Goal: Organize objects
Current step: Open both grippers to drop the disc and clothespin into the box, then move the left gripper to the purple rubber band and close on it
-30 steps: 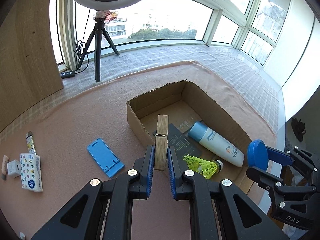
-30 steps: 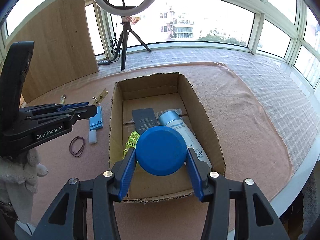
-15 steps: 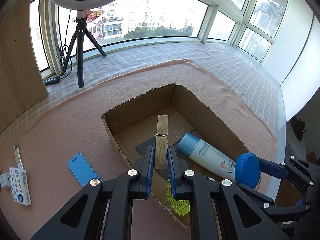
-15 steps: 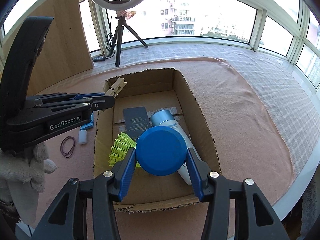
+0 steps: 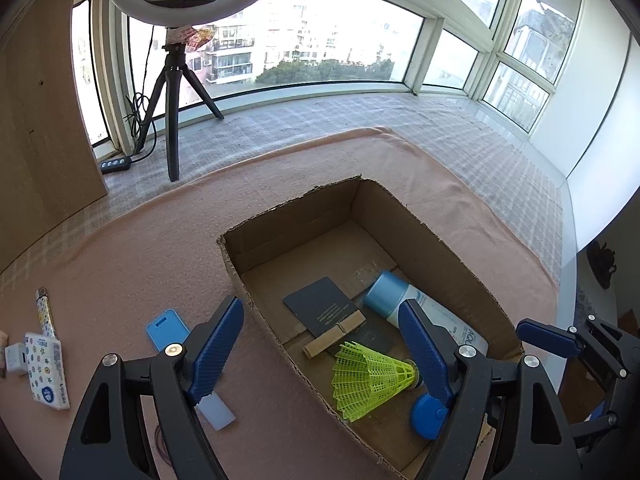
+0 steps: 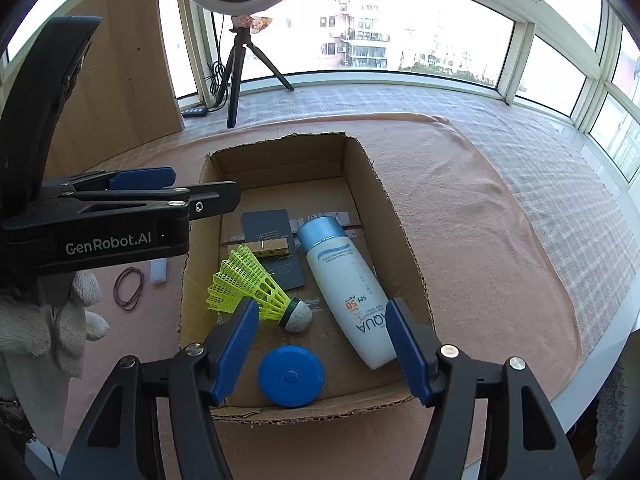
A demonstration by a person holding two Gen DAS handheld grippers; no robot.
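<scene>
Home bay window [image 5: 320,40], ring light [image 5: 200,0], apartment view.

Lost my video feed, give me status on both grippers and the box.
Left gripper and right gripper opening, nothing between jaws. Clothespin and blue round case lie in cardboard box. Nothing in the way.

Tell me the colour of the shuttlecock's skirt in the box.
Bright yellow-green mesh on the shuttlecock; clearest in the right wrist view.
</scene>
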